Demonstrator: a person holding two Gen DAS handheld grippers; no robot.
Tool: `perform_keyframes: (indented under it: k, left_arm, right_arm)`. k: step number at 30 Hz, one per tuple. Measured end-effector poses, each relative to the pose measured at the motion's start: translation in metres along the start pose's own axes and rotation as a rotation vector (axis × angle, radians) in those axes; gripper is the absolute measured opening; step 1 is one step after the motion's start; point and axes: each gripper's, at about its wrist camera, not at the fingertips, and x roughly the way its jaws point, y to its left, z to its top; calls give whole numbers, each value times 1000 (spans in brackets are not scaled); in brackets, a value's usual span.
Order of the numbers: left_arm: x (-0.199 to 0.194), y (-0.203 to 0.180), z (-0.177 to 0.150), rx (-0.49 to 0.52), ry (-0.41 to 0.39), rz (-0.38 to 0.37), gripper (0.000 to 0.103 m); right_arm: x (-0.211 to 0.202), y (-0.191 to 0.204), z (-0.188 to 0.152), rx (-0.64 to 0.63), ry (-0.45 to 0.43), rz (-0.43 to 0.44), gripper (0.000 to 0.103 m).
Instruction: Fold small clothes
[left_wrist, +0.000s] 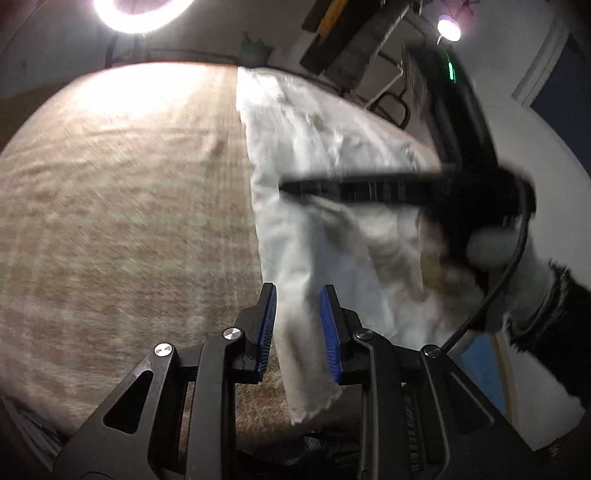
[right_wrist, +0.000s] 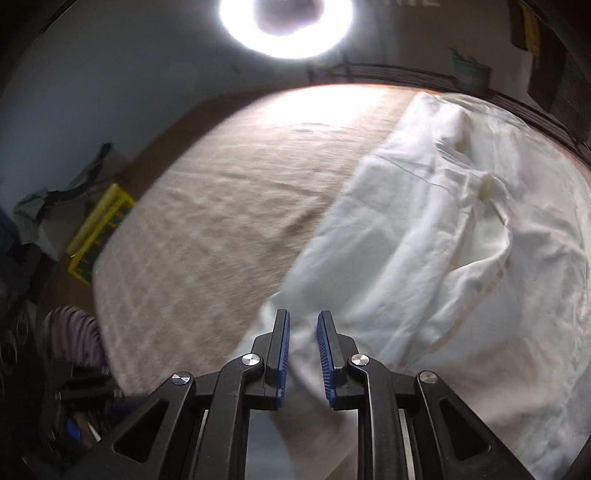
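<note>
White garment (left_wrist: 314, 236) spread over the right part of a beige-covered tabletop (left_wrist: 122, 206), crumpled and creased, one long edge running straight down toward the near side. Left hand-held gripper (left_wrist: 298, 325) low in its own view, blue pads (left_wrist: 269, 328) set a narrow gap apart, a fold of the garment running down between them; left pad at the cloth's edge, right pad seemingly just clear of it, so pressing or not: cannot tell through the blur. Right hand-held gripper (left_wrist: 295, 186) visible in the left view as a dark, smeared bar reaching across the garment from the right, carried by a gloved hand (left_wrist: 517, 273) with a dark sleeve (left_wrist: 565, 332) and a black cable (left_wrist: 506, 273) looping past it. In the right wrist view, right hand-held gripper (right_wrist: 303, 352) with blue pads (right_wrist: 283, 354) a narrow gap apart, cloth of the garment (right_wrist: 424, 240) lying between them, pads apparently standing off the fabric on both sides rather than pinching it. Garment there rumpled, seams and a folded flap showing near its middle, far end reaching the tabletop's (right_wrist: 221, 221) back edge. Ring light (right_wrist: 286, 26) glaring above the far edge, washing out the covering below it. Yellow crate (right_wrist: 101, 232) on the floor beyond the tabletop's left side.
</note>
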Motion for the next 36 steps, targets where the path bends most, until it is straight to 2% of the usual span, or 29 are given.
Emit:
perform_keyframes:
  k: [7, 12, 14, 19, 21, 23, 24, 29, 30, 32, 36]
  left_arm:
    - [-31, 5, 5, 25, -53, 86, 24]
    - [-33, 2, 5, 28, -56, 92, 24]
    - [-32, -4, 6, 49, -49, 92, 24]
    - [-31, -27, 12, 78, -48, 68, 24]
    - [-30, -38, 17, 80, -50, 49, 24]
    - [-28, -49, 20, 77, -52, 29, 24]
    - [-26, -55, 23, 78, -52, 17, 24]
    - [-10, -92, 33, 132, -33, -39, 24]
    - [-5, -101, 35, 163, -31, -32, 24]
    - [2, -115, 42, 205, -31, -13, 24]
    - [11, -129, 65, 241, -40, -13, 24]
  right_arm:
    - [-5, 25, -45, -52, 11, -19, 17]
    - [-22, 38, -85, -50, 24, 43, 17]
    - [-36, 40, -97, -50, 15, 51, 28]
    - [-92, 10, -115, 97, -115, 21, 36]
    - [-116, -8, -121, 163, -166, -7, 40]
    - [-142, -30, -131, 225, -218, -51, 53]
    - [-155, -41, -138, 251, -242, -77, 55]
    - [-205, -90, -173, 392, -311, -218, 57]
    - [-215, -102, -178, 417, -317, -242, 57]
    - [-234, -125, -194, 483, -327, -306, 65]
    - [-271, -172, -230, 627, -342, -450, 67]
